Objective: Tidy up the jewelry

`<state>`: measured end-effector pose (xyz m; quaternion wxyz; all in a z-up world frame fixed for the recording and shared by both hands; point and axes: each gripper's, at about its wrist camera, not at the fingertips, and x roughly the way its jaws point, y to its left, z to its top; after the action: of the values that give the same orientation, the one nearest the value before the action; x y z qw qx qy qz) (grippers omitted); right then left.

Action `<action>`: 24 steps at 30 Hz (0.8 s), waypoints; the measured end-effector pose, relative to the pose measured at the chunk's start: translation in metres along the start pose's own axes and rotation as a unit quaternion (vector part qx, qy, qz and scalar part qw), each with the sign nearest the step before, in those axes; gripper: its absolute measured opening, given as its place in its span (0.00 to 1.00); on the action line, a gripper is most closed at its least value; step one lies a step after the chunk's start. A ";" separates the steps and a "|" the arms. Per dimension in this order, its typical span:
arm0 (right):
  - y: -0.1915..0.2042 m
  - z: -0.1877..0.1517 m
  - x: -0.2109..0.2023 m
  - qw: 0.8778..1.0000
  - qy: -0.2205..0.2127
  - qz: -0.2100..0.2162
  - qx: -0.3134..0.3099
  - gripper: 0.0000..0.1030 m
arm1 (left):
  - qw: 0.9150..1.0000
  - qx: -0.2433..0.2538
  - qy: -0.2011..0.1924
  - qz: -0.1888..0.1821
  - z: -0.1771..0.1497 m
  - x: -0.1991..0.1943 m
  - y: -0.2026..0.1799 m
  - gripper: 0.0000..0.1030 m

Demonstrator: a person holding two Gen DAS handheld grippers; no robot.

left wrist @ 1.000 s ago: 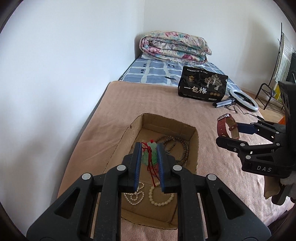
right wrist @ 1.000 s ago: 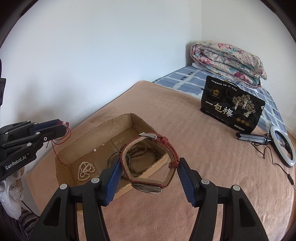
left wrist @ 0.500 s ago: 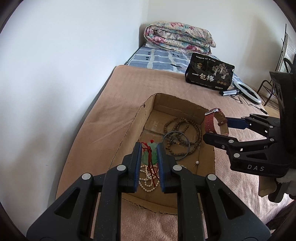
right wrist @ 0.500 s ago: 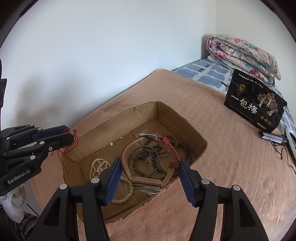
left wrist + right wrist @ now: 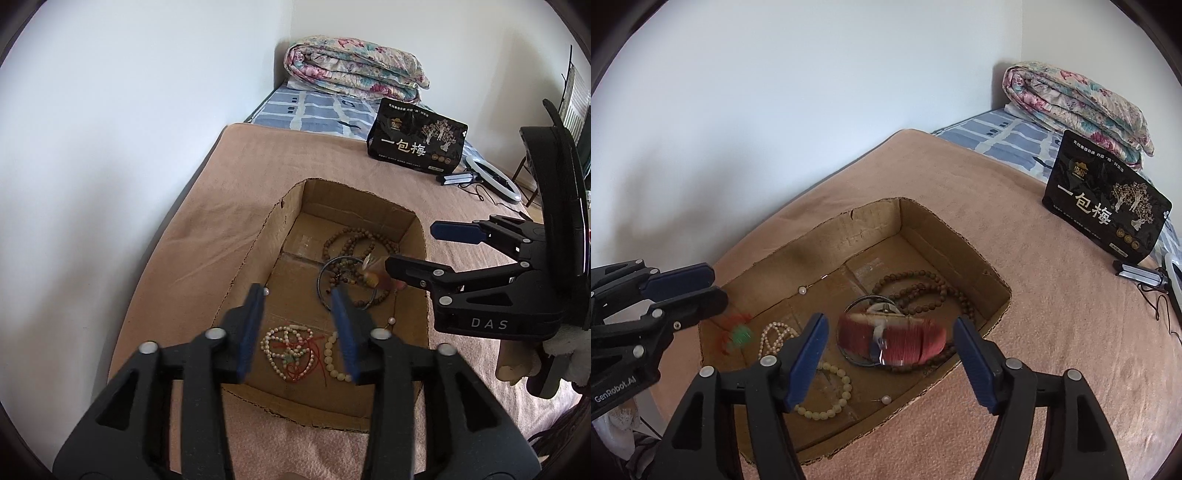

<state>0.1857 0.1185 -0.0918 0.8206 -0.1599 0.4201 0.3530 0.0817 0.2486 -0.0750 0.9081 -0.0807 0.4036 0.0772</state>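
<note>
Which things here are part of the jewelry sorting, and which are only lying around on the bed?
Part of the job:
- cardboard box
- red watch strap, blurred, between the opening right claw pads
- green pendant, blurred, below the opening left claw
- pearl necklace
- brown bead strand
- metal bangle

Just lying about:
- black snack bag
- folded quilt
- ring light

The black bag (image 5: 417, 142) reads "一包梅"; the tongs' bodies read "DAS" (image 5: 489, 324) and "GenRobot.AI" (image 5: 615, 387).
</note>
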 end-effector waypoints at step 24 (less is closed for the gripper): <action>-0.007 -0.005 -0.067 0.999 -0.047 -0.021 0.015 0.81 | 0.998 0.012 -0.056 0.015 0.010 -0.054 -0.025 0.51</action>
<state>0.1610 0.0812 -0.0408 0.8489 -0.1395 0.3826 0.3370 0.0582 0.2223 -0.0255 0.9290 -0.0589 0.3541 0.0901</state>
